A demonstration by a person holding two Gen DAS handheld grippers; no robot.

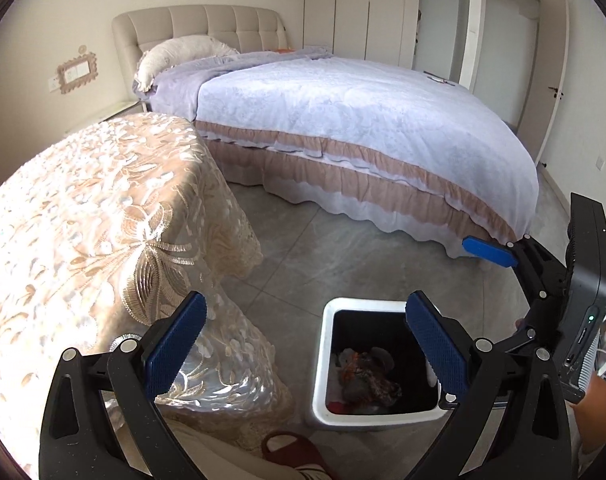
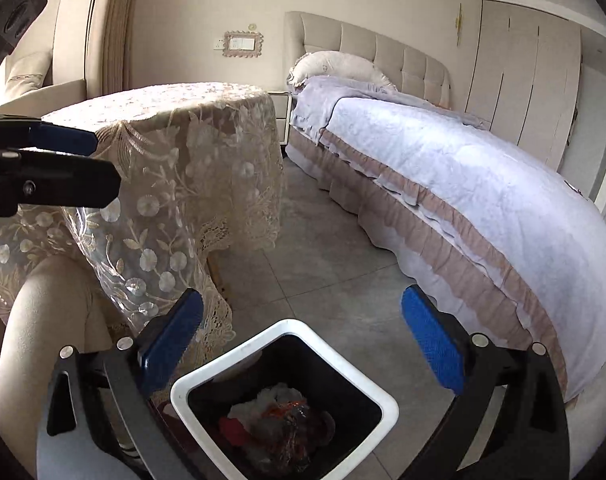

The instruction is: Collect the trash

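**Both grippers spread over the trash bin**

Filling the frame from twelve to three o'clock in the left wrist view: a bed (image 1: 363, 120) under a pale lilac cover with a tan ruffle. At nine o'clock, a table draped in a gold embroidered lace cloth (image 1: 91, 216), touching nothing but grey floor tiles (image 1: 327, 256) between it and the bed. At six o'clock, standing on the tiles just beside the cloth's hem: a white trash bin (image 1: 327, 368) with a black liner, holding crumpled trash (image 1: 367, 380) in white, red and dark tones at the bottom. Above the bin, left gripper (image 1: 305, 340) spread wide, blue pads empty. Right gripper (image 2: 302, 334) likewise spread wide and empty, hovering over the same bin (image 2: 387, 400), trash (image 2: 283, 416) visible at six o'clock. At three o'clock of the left view, one blue finger of the right tool.
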